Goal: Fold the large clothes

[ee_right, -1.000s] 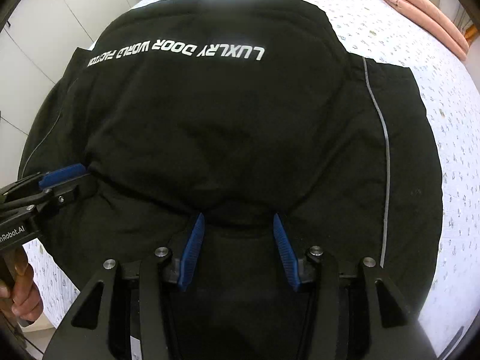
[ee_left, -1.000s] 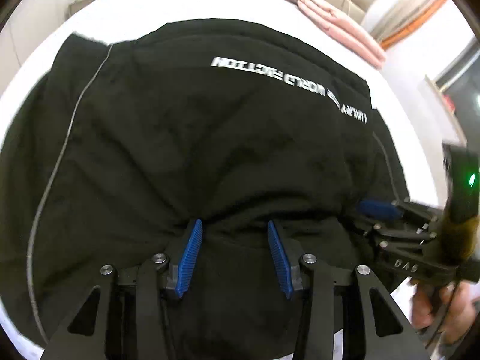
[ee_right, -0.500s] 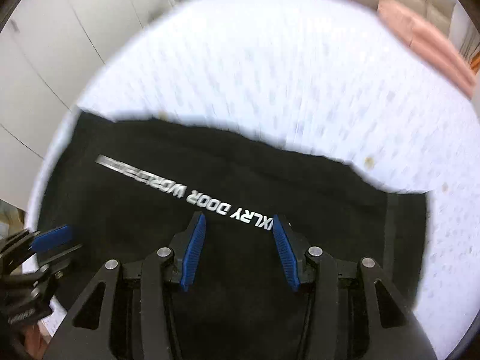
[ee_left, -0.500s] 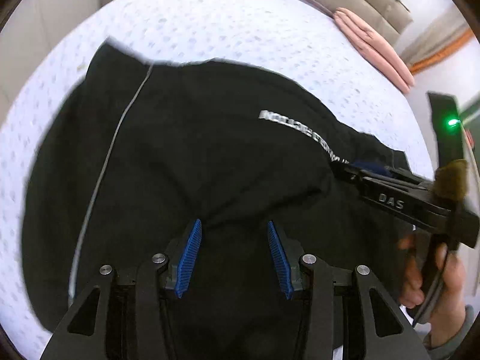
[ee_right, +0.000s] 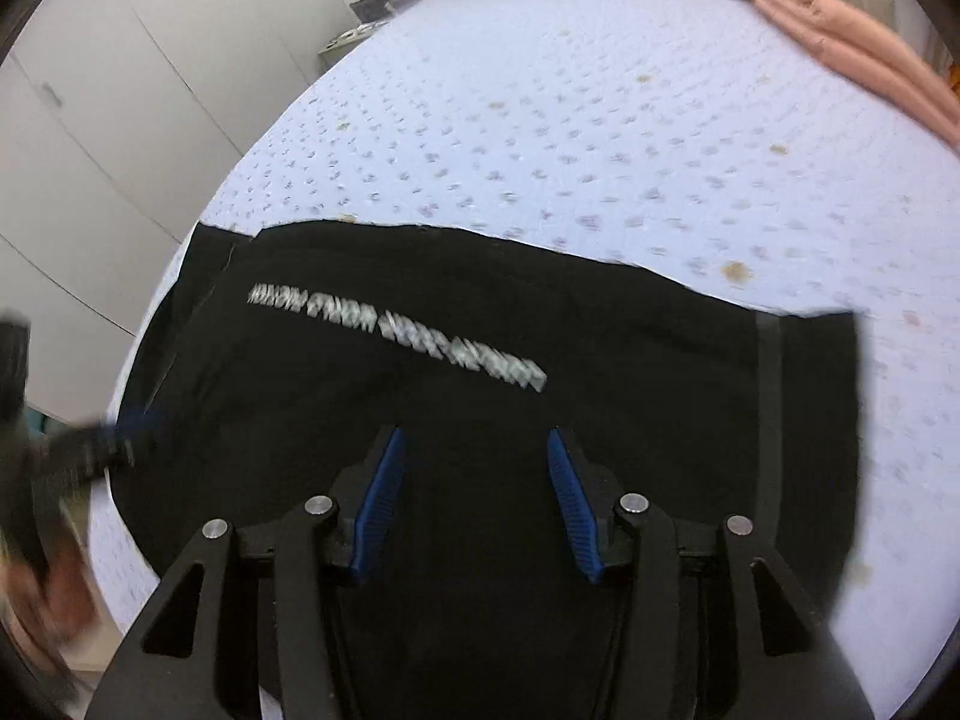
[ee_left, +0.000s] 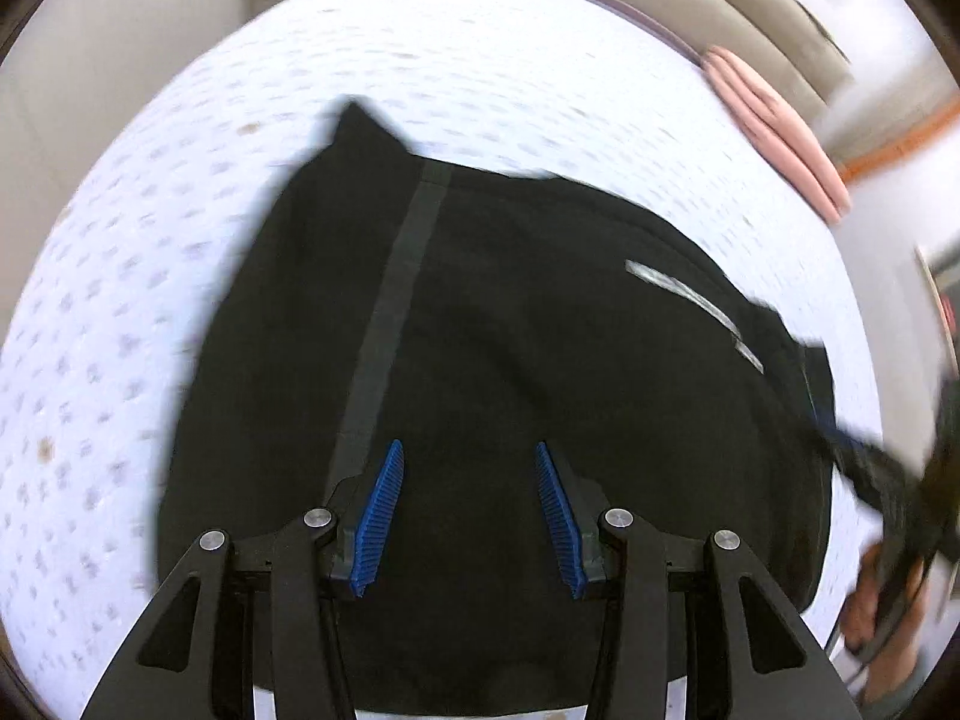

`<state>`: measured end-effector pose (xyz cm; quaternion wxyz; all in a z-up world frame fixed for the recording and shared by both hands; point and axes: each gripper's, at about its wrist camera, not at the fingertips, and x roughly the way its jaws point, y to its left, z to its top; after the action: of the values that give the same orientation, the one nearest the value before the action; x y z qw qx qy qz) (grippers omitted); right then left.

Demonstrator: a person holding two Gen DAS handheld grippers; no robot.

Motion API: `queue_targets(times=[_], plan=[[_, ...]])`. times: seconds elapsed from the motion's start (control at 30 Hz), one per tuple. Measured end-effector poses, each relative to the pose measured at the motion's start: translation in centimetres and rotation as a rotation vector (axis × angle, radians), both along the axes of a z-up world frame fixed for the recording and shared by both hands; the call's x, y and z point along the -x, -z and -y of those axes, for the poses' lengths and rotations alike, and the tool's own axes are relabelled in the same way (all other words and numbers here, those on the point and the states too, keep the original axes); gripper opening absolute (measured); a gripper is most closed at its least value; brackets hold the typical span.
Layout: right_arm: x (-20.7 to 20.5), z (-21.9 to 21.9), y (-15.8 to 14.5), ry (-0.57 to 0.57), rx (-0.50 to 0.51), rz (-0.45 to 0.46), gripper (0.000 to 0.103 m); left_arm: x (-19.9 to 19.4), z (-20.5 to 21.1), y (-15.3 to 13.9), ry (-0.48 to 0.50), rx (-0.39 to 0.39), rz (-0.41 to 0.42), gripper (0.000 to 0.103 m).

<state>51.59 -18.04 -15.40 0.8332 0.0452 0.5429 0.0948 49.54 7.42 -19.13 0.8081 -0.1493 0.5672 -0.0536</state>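
Wrist views looking steeply down, sharing black garment [ee_left: 540,360], bed [ee_right: 540,120]

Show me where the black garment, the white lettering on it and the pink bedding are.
black garment [ee_right: 630,360], right wrist view, flat cloth.
white lettering [ee_right: 396,330], right wrist view, middle of the line.
pink bedding [ee_right: 852,36], right wrist view, upper fold.

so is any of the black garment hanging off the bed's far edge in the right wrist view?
No, the black garment ends in a straight edge with bare dotted bedsheet beyond it.
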Motion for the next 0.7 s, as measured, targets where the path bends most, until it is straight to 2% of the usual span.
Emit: queue_targets(times=[0.13,0.23,0.4,0.53,0.63,0.7], plan=[[4.6,2.9,0.1,0.034,0.077,-0.037,0.064,0.3,-3.7,-0.3,-0.061,-0.051,-0.010,0.048],[6.5,5.3,0.3,0.084,0.098,-0.072,0.067,0.8,-5.5,-0.1,-0.085,-0.083,-0.040,0.048],[8.0,8.9,1.7,0.189,0.058,-0.095,0.082,1.2,-7.5,1.2,-0.082,0.027,-0.091,0.048],[6.7,10.3,4.6,0.228,-0.008,-0.137,0.085,0.6,-7.7,3.7,-0.065,0.074,-0.128,0.053],[6.5,12.0,6.7,0.268,-0.088,-0.153,0.096,-0.2,-7.9,5.4,-0.057,0.107,-0.144,0.064],[5.9,12.8,7.8,0.276,-0.143,-0.167,0.096,-0.5,-8.2,6.3,-0.043,0.128,-0.157,0.070]])
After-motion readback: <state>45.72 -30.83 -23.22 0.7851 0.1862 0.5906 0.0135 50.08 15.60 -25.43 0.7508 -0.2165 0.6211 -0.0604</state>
